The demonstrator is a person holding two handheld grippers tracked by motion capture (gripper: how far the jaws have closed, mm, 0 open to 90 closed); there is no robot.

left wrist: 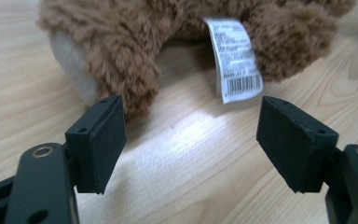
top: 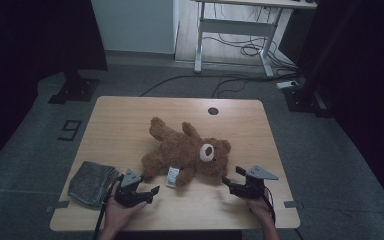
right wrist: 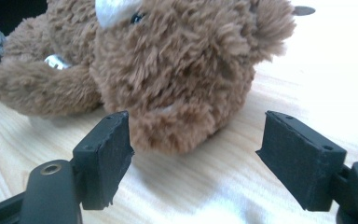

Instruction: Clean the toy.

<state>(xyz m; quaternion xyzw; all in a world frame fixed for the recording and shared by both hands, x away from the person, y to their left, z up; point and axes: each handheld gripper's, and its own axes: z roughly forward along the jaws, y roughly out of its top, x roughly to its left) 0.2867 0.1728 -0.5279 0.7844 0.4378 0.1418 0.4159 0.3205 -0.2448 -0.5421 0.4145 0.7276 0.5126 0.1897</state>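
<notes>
High view first: a brown teddy bear (top: 185, 150) is lying on its back across the middle of a wooden table (top: 130, 120), its head pointing toward the right side and its legs stretching toward the far left. A white tag (top: 172, 176) is hanging off its near side. The left gripper (top: 141, 192) is resting low on the table just short of the bear's near leg, its jaws standing apart and holding nothing. The right gripper (top: 234, 179) is sitting just beside the bear's head, its jaws also spread with nothing between them. A folded grey cloth (top: 92, 182) is lying at the table's near left edge, just beside the left gripper.

Left gripper view: the two black jaws are standing wide apart, with bare tabletop (left wrist: 186, 154) showing between them. The bear (left wrist: 121, 46) is lying just beyond the tips, its pale-soled foot (left wrist: 72, 65) sitting close above the left-hand jaw. The tag (left wrist: 235, 58), printed with a barcode, is dangling down to the wood.

Right gripper view: the jaws are again gaping open over the table (right wrist: 191, 186). The bear's head (right wrist: 182, 70) is lying just ahead of them, close to the left-hand jaw, with its white muzzle (right wrist: 114, 9) at the top edge and one arm (right wrist: 37, 91) stretching off to the left.
</notes>
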